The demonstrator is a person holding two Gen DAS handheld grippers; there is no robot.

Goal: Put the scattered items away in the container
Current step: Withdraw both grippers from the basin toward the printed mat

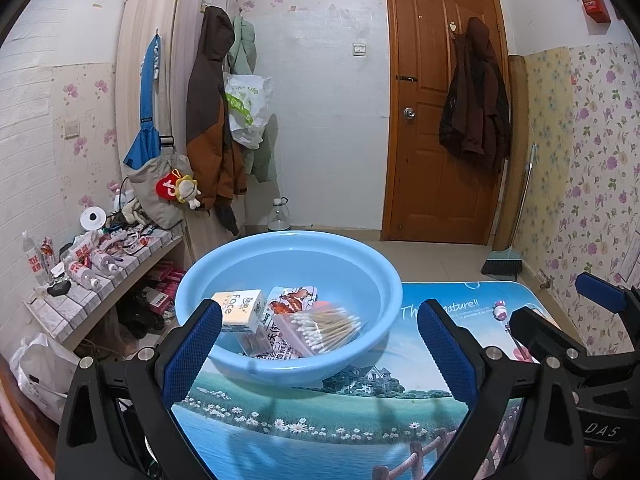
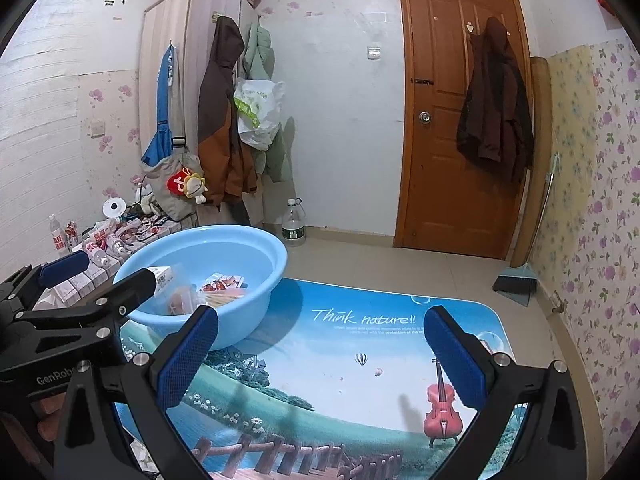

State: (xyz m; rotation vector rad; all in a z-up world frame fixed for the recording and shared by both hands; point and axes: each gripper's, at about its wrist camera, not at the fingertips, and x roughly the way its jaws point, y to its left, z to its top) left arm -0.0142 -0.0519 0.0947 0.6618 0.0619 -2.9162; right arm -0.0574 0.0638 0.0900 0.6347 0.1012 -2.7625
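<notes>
Both claws, the left claw (image 1: 320,328) and the right claw (image 2: 322,336), hang open and empty above the table (image 2: 360,380). Nothing loose remains there, so drawing back without nudging the basin (image 1: 372,280) seems best. At far left, it holds a tissue pack (image 1: 240,309), snack packet (image 1: 290,300) and cotton swabs (image 1: 328,326).

A: What do the grippers look like?

B: The left gripper (image 1: 320,328) is black. It has two fingers (image 1: 194,354) with bumpy blue pads and round silver screws.

A: And the other one?

B: The right gripper (image 2: 322,344) looks the same: black, with blue pads (image 2: 456,354). White letters on one side say "DAS". The other side says "GenRob".
</notes>
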